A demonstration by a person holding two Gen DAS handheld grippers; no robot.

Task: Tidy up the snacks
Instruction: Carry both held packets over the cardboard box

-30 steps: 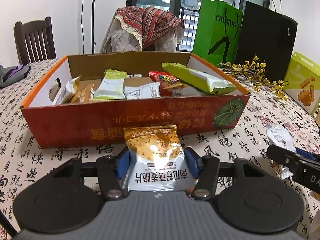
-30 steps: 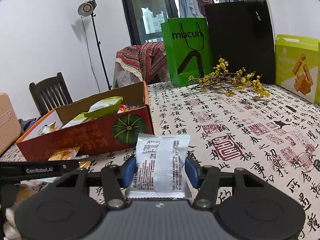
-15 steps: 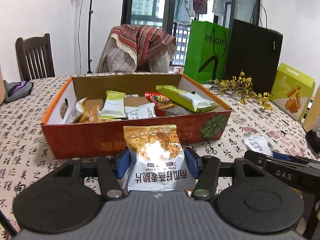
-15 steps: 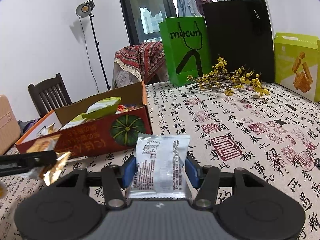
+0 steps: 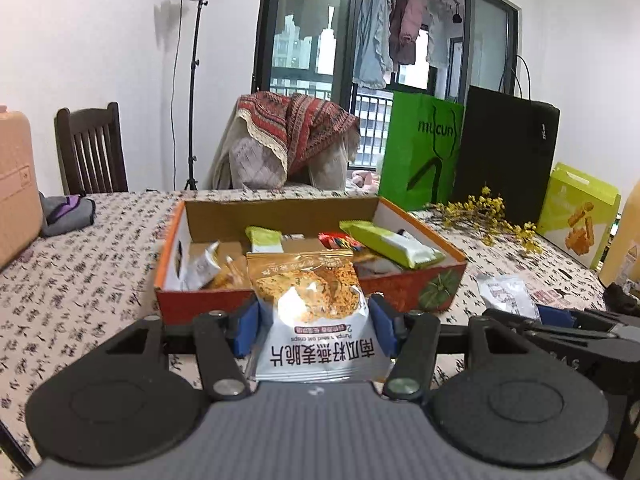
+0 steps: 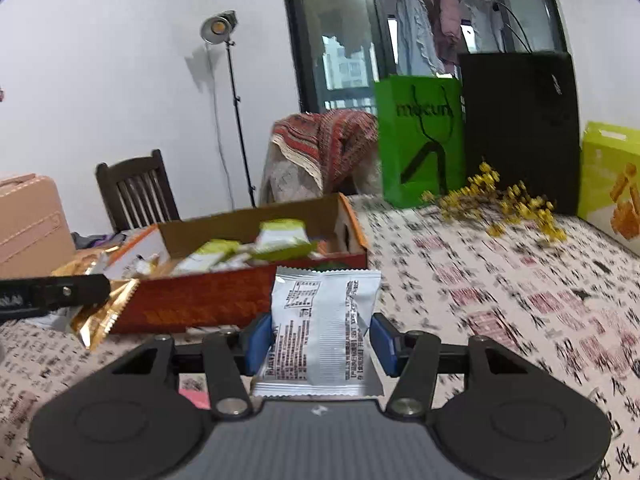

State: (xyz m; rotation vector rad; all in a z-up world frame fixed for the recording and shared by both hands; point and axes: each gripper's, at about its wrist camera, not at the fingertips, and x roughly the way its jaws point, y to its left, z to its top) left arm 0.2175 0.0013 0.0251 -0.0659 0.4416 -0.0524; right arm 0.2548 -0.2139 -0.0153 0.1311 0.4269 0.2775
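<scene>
My left gripper (image 5: 316, 326) is shut on an orange and white crisp packet (image 5: 314, 312), held above the table in front of the orange cardboard box (image 5: 420, 294). That box holds several snack packets, among them a long green one (image 5: 390, 243). My right gripper (image 6: 322, 338) is shut on a silver-white snack packet (image 6: 324, 328), lifted before the same box (image 6: 208, 300). In the right wrist view the left gripper (image 6: 52, 292) shows at the left edge with its gold packet (image 6: 102, 312). In the left wrist view the right gripper (image 5: 560, 320) shows low right with the silver packet (image 5: 506, 294).
A green paper bag (image 5: 420, 156), a black bag (image 5: 506, 160), yellow dried flowers (image 5: 488, 216) and a lime snack carton (image 5: 578, 216) stand at the table's far right. A chair draped with a patterned cloth (image 5: 296, 136) is behind the box. A grey pouch (image 5: 66, 214) lies far left.
Both grippers have risen with their packets and tilted up, so more of the room shows. The left gripper pulled back from the box; the right one swung toward it.
</scene>
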